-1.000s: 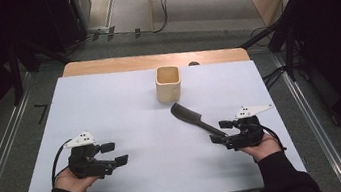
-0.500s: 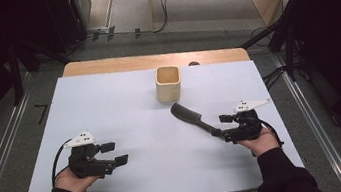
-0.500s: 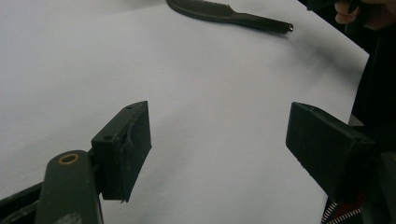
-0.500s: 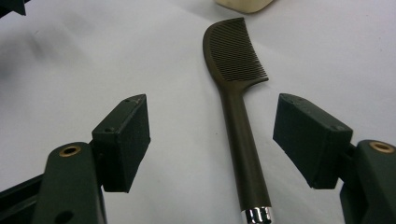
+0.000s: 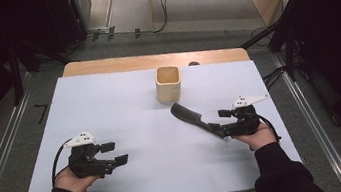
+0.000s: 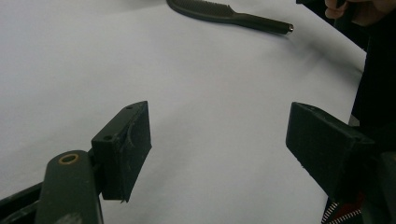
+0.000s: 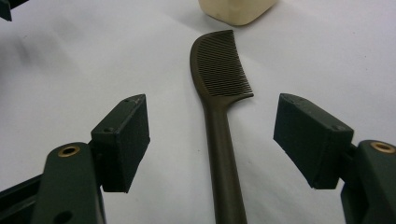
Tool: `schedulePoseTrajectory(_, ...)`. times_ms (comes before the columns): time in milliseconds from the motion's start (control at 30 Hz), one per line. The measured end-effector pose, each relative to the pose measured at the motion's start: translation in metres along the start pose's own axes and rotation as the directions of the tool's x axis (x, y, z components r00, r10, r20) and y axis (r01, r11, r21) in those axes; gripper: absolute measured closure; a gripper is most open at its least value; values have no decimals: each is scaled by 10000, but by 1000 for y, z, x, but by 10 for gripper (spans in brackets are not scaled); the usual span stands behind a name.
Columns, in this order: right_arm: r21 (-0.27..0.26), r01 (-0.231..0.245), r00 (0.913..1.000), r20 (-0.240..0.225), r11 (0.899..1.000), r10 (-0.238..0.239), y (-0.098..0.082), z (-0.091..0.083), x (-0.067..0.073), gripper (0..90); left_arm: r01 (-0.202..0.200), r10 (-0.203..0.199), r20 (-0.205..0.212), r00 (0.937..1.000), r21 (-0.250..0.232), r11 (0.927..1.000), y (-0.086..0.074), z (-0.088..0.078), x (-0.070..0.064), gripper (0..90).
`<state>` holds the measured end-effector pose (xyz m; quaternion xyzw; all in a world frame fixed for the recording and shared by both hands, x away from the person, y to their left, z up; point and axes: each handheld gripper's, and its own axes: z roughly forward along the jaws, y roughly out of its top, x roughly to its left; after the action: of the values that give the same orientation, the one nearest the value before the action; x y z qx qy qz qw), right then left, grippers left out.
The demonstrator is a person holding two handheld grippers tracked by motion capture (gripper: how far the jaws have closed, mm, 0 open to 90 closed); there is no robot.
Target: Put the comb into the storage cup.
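Comb lies flat on the white-covered bench, just near of the cream cup, its handle now running between the wide-apart jaws of the right tongs. Over the past second that hand has edged slightly right along the handle, straddling it without clamping, which suggests a grasp is about to begin. Left tongs, jaws also apart and empty, rest at the near left, well apart from the comb.
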<state>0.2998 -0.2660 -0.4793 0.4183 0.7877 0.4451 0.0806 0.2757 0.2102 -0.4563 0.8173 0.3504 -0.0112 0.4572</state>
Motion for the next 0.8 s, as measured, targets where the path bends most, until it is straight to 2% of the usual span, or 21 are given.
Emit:
schedulePoseTrajectory(333,207,57,10000,31,9998,-57,-3,4,-1,250,-40,40,-12,10000,6,10000,0,-1,0,229)
schedulePoseTrajectory(500,73,22,9998,196,10000,-23,-6,3,0,252,-27,27,-40,10000,-24,10000,0,-1,0,229)
schedulePoseTrajectory(800,350,-55,9993,359,9994,42,-17,3,1,259,38,-40,-130,9999,-168,9999,1,-5,4,229)
